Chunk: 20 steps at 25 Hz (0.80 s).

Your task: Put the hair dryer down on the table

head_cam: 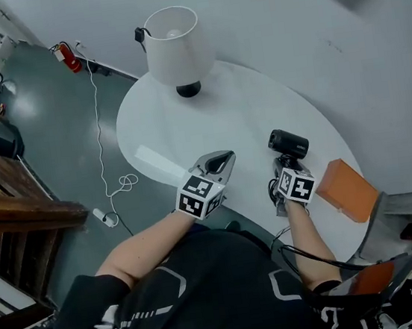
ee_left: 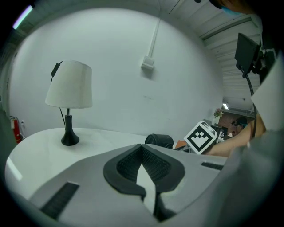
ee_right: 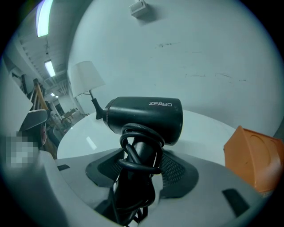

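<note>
Right gripper [head_cam: 284, 165] is clamped on the handle of the hair dryer [ee_right: 146, 115], cord [ee_right: 138, 150] wound round that handle, barrel level on top, held over the right side of the round white table [head_cam: 237, 118]; can't tell if it touches the top. Left gripper [ee_left: 143, 153] has its jaws together on nothing, over the table's near edge. Only box-like item is an orange box [head_cam: 347, 189] at the table's right edge, contents not visible; count on the table: one box, one white-shaded lamp [head_cam: 174, 47], one dryer.
</note>
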Each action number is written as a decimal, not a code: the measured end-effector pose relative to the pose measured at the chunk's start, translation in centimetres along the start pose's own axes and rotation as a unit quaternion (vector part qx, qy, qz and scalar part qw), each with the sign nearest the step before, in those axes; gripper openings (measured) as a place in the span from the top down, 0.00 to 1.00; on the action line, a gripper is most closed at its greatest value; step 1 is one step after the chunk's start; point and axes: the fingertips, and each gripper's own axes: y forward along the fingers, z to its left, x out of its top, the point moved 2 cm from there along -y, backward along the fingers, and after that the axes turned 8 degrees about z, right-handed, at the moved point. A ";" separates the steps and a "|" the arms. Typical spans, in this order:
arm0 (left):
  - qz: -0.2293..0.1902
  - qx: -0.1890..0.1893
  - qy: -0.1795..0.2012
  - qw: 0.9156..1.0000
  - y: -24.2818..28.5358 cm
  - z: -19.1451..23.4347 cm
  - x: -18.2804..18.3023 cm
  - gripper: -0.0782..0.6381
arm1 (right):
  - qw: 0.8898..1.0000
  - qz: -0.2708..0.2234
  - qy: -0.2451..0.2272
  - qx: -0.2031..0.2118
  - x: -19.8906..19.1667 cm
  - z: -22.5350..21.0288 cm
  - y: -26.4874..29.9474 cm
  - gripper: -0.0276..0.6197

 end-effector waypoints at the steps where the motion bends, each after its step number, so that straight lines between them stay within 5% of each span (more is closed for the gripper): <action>1: 0.002 0.001 -0.006 1.000 0.1 0.0 -0.2 0.88 | 1.000 0.004 0.000 0.001 -0.1 -0.1 0.3 0.55; 10: 0.040 0.018 -0.037 0.998 2.4 0.5 -2.4 0.88 | 0.999 0.034 0.003 0.000 -0.7 -0.8 2.7 0.55; 20: 0.059 0.011 -0.025 0.998 3.8 -0.1 -2.6 0.88 | 0.998 0.057 0.023 0.004 -1.4 -1.2 4.4 0.55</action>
